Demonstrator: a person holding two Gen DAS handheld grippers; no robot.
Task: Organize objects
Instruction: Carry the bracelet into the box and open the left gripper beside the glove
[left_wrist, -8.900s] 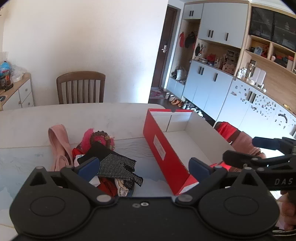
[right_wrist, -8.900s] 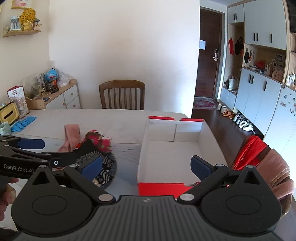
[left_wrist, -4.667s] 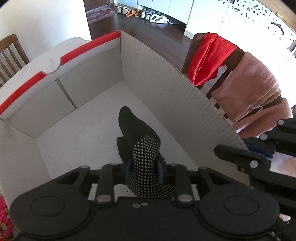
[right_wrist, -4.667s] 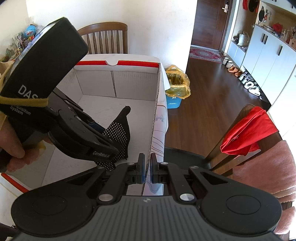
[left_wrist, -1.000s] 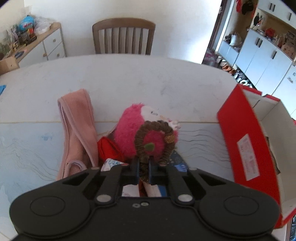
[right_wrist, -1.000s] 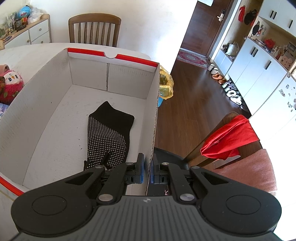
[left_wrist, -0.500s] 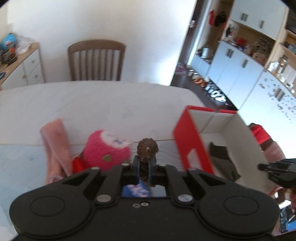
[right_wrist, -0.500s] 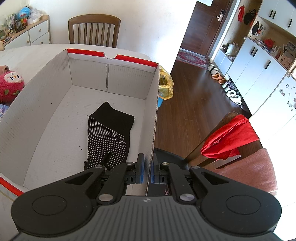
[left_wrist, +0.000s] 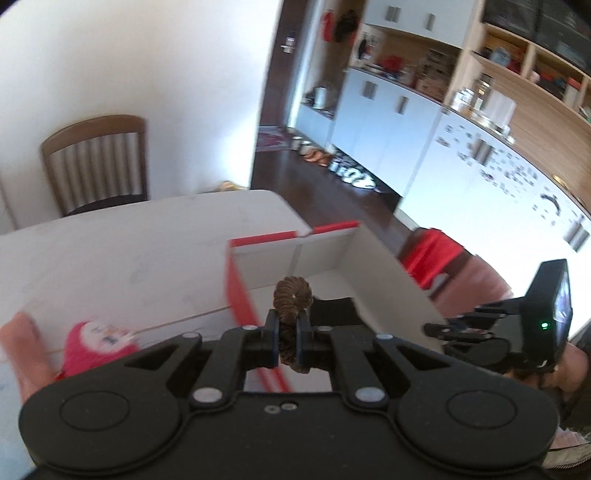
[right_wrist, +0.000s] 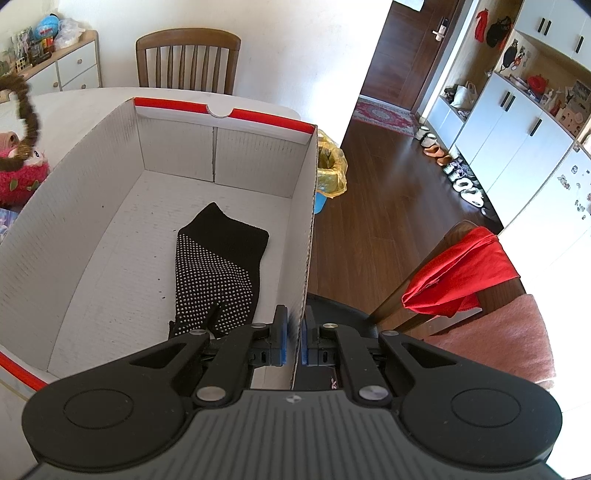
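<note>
- Left gripper (left_wrist: 287, 334): fingers are clamped on a brown braided ring (left_wrist: 292, 295), which stands upright between them, held above the table (left_wrist: 147, 236) just short of the near red wall of the box (left_wrist: 242, 291).
- Right gripper (right_wrist: 293, 338): fingers are pressed together on the right-hand wall of the box, close to its near corner, which steadies the box.
- Box contents: one black dotted glove (right_wrist: 218, 269) lies flat on the floor of the box, toward the right wall. The left and far parts of the floor are bare.
- Items not yet sorted: a pink plush toy (left_wrist: 92, 345) sits on the table just beside the left wall of the box. The left wrist view is blurred, so its exact pose cannot be told.
- Step in hand, as judged: carry the ring over the left wall and release it inside.
- Procedure: raise the ring clear of the wall edge before crossing, so the hanging loop does not catch.
- Procedure: lower over the bare floor left of the glove, then part the fingers fully.
- Procedure: keep the right grip firm; a light cardboard box is likely to slide if knocked.
</note>
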